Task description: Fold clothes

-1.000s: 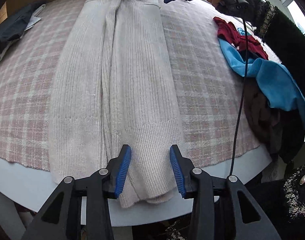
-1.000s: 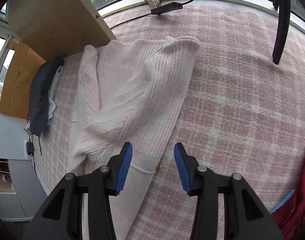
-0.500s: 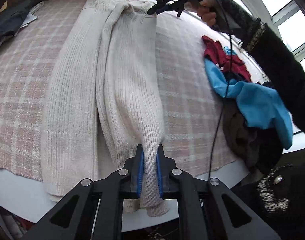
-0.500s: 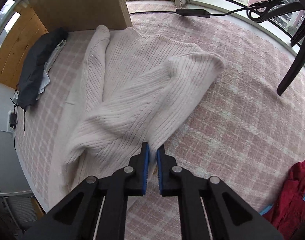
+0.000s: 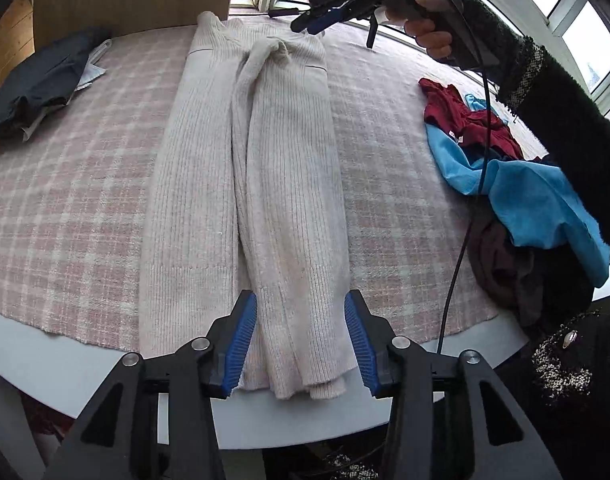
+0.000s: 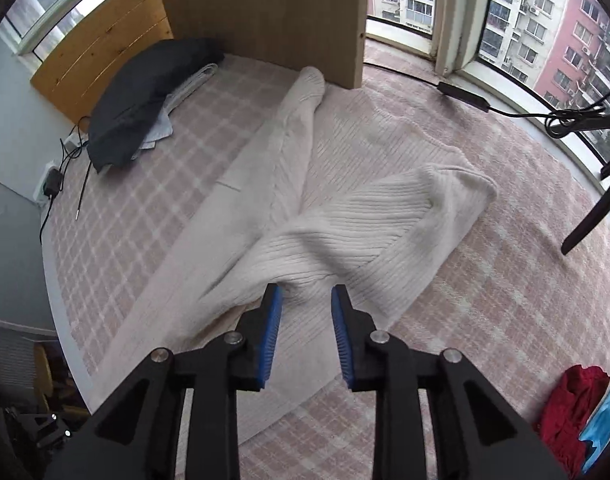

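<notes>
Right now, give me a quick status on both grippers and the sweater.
Left gripper opening, hem of cream sweater between the jaws, not pinched. Right gripper opening over the folded sleeve. Sweater lies lengthwise on plaid cloth. Nothing in the way.

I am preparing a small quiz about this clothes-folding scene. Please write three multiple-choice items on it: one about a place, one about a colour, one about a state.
1. Where does the dark garment lie relative to the cream sweater in the left wrist view?
A. To its left, at the far edge of the cloth
B. On top of it
C. To its right, in the pile

2. What colour is the garment beside the blue one in the pile?
A. Yellow
B. Red
C. Green

3. How is the left hand-held gripper now?
A. Clamped on the hem
B. Jaws apart over the hem, pads not pressing it
C. Holding the blue garment

Answers:
1 A, it lies far left near the wooden board.
2 B, red cloth touches the blue.
3 B, a gap shows on both sides; the jaws are opening.
</notes>
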`<state>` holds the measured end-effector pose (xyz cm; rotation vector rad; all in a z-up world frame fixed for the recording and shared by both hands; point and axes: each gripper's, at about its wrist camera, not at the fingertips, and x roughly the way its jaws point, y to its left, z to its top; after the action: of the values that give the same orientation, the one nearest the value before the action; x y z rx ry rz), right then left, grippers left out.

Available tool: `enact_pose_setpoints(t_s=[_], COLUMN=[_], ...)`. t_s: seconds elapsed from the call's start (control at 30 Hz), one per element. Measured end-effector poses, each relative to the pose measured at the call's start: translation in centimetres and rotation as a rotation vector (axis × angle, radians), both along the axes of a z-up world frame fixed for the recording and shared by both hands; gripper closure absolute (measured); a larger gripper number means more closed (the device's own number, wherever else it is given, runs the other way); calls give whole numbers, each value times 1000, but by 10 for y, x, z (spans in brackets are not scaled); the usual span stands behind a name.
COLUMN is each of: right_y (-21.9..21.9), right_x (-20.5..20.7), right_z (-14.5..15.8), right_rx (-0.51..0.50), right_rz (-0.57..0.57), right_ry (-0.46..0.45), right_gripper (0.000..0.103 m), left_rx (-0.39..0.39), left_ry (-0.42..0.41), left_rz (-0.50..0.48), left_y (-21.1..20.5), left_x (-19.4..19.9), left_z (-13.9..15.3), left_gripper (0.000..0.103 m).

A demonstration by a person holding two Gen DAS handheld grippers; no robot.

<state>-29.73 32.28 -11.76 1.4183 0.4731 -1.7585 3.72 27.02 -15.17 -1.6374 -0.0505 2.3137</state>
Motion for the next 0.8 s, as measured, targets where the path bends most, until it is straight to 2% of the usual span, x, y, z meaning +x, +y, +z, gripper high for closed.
enact_pose_setpoints(t_s=[0.1, 0.2, 0.27, 0.33, 0.4, 0.43, 0.53, 0.57, 0.67, 0.77, 0.8], right_y=[-22, -35, -36, -31, -18, -9, 16, 19, 4, -21, -24], right_x=[6, 5, -4, -7, -8, -9, -25, -29, -33, -40, -41], right_z=[-24, -47, -56, -53, -38, -27, -7, -5, -22, -58, -62], right_rx=[60, 144, 158, 145, 81, 31, -114, -132, -86, -91, -107], right_rz=[16, 28, 23, 22, 15, -2, -95, -111, -119, -131, -144], right_ry=[-41, 14, 57, 33, -1, -14, -100, -112, -112, -204, -217], right_gripper=[74, 73, 47, 45, 49, 54, 81, 84, 90, 90, 90], left_rx=[-28, -43, -44, -21, 25, 28, -5, -19, -40, -61, -58], left_ry=[-57, -77, -72, -76, -54, -30, 10, 18, 34, 58, 63], left_rz=[-10, -10, -4, 11, 26, 30, 8, -3, -28, -35, -36], left_y=[4, 2, -2, -8, -15, -16, -13, -12, -12, -20, -25], left_x=[-4, 0, 5, 10, 15, 16, 9, 4, -12, -31, -39], left_z=[-21, -34, -33, -26, -11, -2, 14, 17, 25, 37, 41], left_gripper=[62, 63, 66, 68, 68, 68, 68, 68, 68, 66, 66])
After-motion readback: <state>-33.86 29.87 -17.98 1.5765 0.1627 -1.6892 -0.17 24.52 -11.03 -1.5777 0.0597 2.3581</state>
